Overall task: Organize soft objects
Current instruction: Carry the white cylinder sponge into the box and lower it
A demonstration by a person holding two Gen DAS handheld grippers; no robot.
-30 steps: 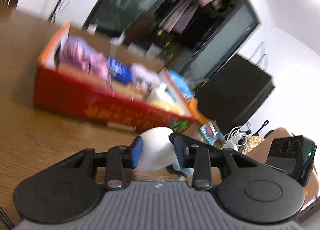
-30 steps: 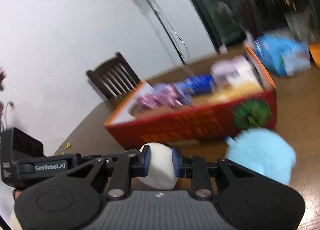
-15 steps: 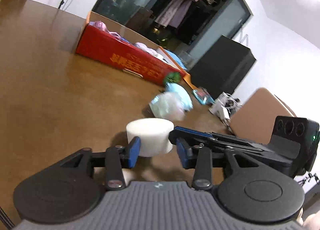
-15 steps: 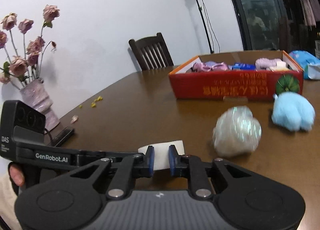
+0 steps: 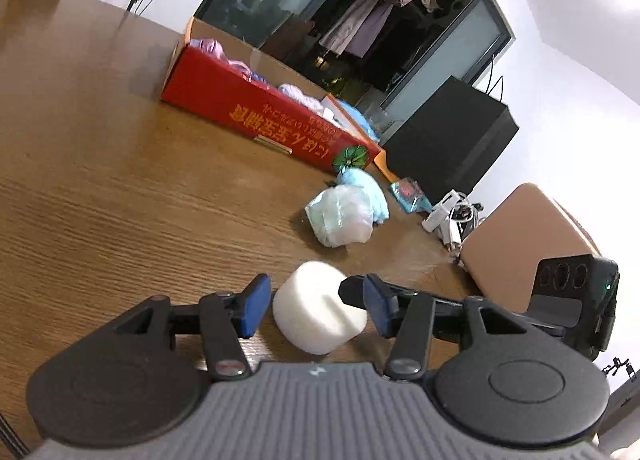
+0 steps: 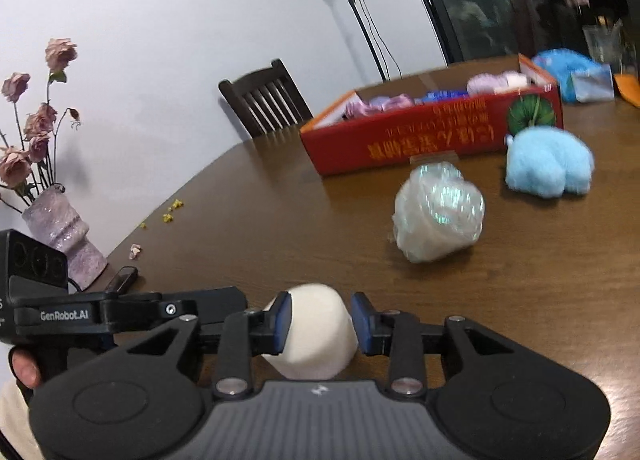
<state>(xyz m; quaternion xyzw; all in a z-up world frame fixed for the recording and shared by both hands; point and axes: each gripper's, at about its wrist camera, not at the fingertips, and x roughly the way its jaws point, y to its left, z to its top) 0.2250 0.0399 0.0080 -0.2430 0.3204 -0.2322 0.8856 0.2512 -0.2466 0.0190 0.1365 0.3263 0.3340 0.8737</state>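
Left wrist view. The left gripper (image 5: pixel 314 302) stands over the brown wood-grain tabletop (image 5: pixel 120 196) with its blue-padded jaws parted; a white foam cylinder (image 5: pixel 318 314) lies on its side between them, a gap showing at each pad, so the gripper is released. One finger of the right gripper (image 5: pixel 352 294) reaches in from the right and overlaps the cylinder's upper right edge. Farther out on the tabletop rest a crumpled ball of iridescent clear film (image 5: pixel 340 216) and, touching it behind, a fluffy light-blue ball (image 5: pixel 370 190). Beyond these stands a long red cardboard box printed with gold characters (image 5: pixel 256 112), holding pink and lilac soft items. Near the tabletop's right edge lie a small teal packet (image 5: pixel 410 194) and a white bundle of cables (image 5: pixel 452 216).

Right wrist view. The right gripper (image 6: pixel 318 320), whose jaws have just been opening, straddles the same white foam cylinder (image 6: pixel 316 332); the pads sit just beside its flanks without visibly pressing it, so the grip reads as released. The left gripper's black body (image 6: pixel 120 312), held by a person's hand (image 6: pixel 24 368), enters from the left. The film ball (image 6: pixel 438 212) and the blue ball (image 6: pixel 546 166) rest apart before the red box (image 6: pixel 424 140). A dark wooden chair (image 6: pixel 266 98) stands at the tabletop's far edge; a mauve vase of dried pink roses (image 6: pixel 64 236) stands near its left edge.
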